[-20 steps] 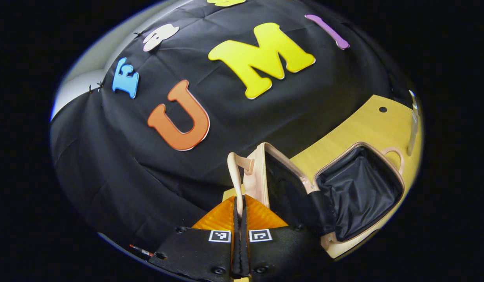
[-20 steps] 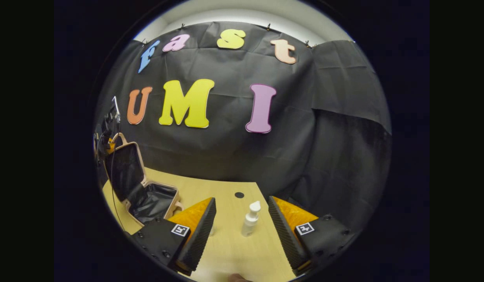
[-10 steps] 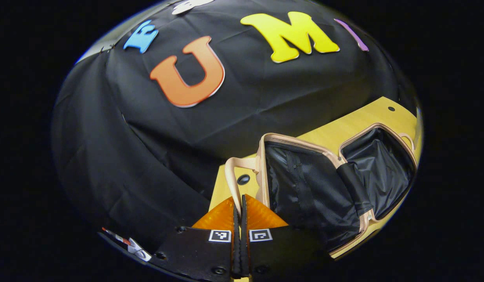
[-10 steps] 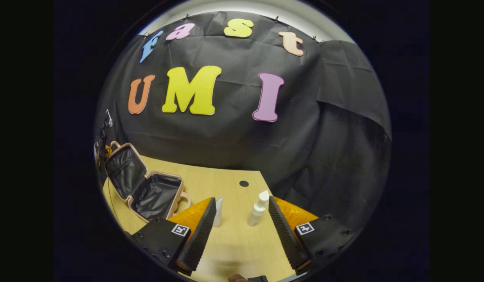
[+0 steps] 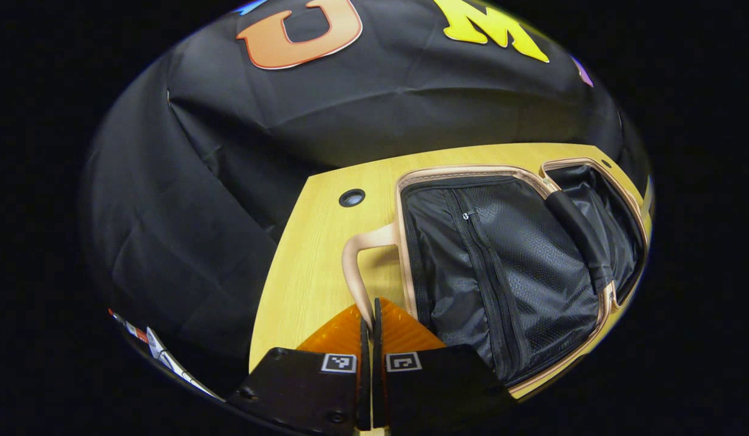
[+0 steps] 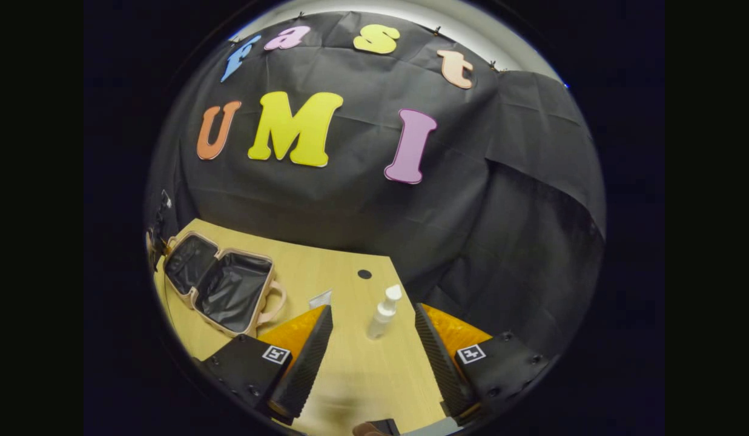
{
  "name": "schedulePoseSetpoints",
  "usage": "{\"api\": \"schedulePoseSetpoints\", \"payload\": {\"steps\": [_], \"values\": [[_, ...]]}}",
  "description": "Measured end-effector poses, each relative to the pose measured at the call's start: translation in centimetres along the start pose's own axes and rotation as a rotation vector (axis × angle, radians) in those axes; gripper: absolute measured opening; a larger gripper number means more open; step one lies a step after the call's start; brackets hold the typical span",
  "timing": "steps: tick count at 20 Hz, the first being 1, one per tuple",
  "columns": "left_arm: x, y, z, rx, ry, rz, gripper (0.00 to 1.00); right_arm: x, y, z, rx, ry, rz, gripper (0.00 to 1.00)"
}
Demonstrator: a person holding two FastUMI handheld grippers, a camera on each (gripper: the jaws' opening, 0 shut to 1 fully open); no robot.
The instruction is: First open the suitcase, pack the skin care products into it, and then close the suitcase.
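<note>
Beige and lined in black fabric, the suitcase (image 5: 507,266) lies fully open on the yellow wooden bench (image 5: 313,266), both halves flat, so that its cavity faces up to receive items. Left claw (image 5: 368,339): fingers pressed together on the thin beige handle (image 5: 356,254) of the lid half, a grip that lets the lid be steered by its edge. Right claw (image 6: 374,345): fingers spread wide and empty, poised low over the bench with the white pump bottle (image 6: 381,313) standing upright between and beyond the tips, apparently lined up for a side grasp. A second pale product (image 6: 321,298) lies beside the right claw's left finger, partly hidden. In the right gripper view both products sit well apart from the suitcase (image 6: 223,281); packing is judged not yet begun.
</note>
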State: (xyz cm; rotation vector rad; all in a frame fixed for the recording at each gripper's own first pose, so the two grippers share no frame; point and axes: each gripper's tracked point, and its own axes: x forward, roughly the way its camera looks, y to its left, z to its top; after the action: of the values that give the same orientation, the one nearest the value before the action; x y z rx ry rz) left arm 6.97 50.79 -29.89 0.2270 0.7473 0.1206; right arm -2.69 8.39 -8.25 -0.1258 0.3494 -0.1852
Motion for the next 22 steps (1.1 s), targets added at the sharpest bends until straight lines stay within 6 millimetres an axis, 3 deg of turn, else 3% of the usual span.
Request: {"api": "schedulePoseSetpoints", "payload": {"steps": [2, 3, 5, 8, 9, 10, 12, 13, 14, 18, 22], "values": [[0.5, -0.2, -0.6, -0.001, 0.013, -0.007, 0.14, -0.1, -0.1, -0.3, -0.001, 0.009, -0.003, 0.81], [0.7, 0.2, -0.9, 0.003, 0.02, 0.004, 0.11, -0.1, -0.3, -0.3, -0.001, 0.01, -0.004, 0.81], [0.3, 1.4, -1.0, 0.008, 0.019, 0.047, 0.4, 0.0, -0.7, -0.6, 0.008, 0.011, -0.002, 0.81], [-1.8, 1.2, 0.4, -0.003, -0.017, 0.071, 0.69, 0.5, -1.1, -1.3, 0.019, 0.018, 0.016, 0.81], [-3.1, 0.7, 1.3, -0.001, -0.037, 0.072, 0.7, 0.8, -1.3, -1.4, 0.019, 0.018, 0.025, 0.81], [-4.4, -0.3, 2.5, -0.003, -0.068, 0.065, 0.8, 1.0, -1.7, -1.5, 0.017, 0.013, 0.033, 0.81], [-7.0, -3.4, 5.0, -0.007, -0.132, 0.027, 0.88, 1.5, -2.5, -1.6, 0.025, 0.005, 0.059, 0.81], [-8.4, -5.2, 6.2, -0.007, -0.159, 0.01, 0.99, 1.8, -3.1, -1.7, 0.027, 0.001, 0.066, 0.82], [-9.7, -7.7, 7.4, -0.003, -0.178, -0.021, 1.0, 2.2, -3.6, -2.0, 0.028, -0.001, 0.076, 0.82], [-13.6, -19.4, 10.8, 0.03, -0.236, -0.15, 0.99, 3.5, -5.9, -2.9, 0.027, -0.004, 0.118, 0.82], [-16.6, -32.8, 12.3, -0.04, -0.25, -0.343, 0.96, 5.0, -9.2, -3.5, 0.036, -0.008, 0.144, 0.81]]}}
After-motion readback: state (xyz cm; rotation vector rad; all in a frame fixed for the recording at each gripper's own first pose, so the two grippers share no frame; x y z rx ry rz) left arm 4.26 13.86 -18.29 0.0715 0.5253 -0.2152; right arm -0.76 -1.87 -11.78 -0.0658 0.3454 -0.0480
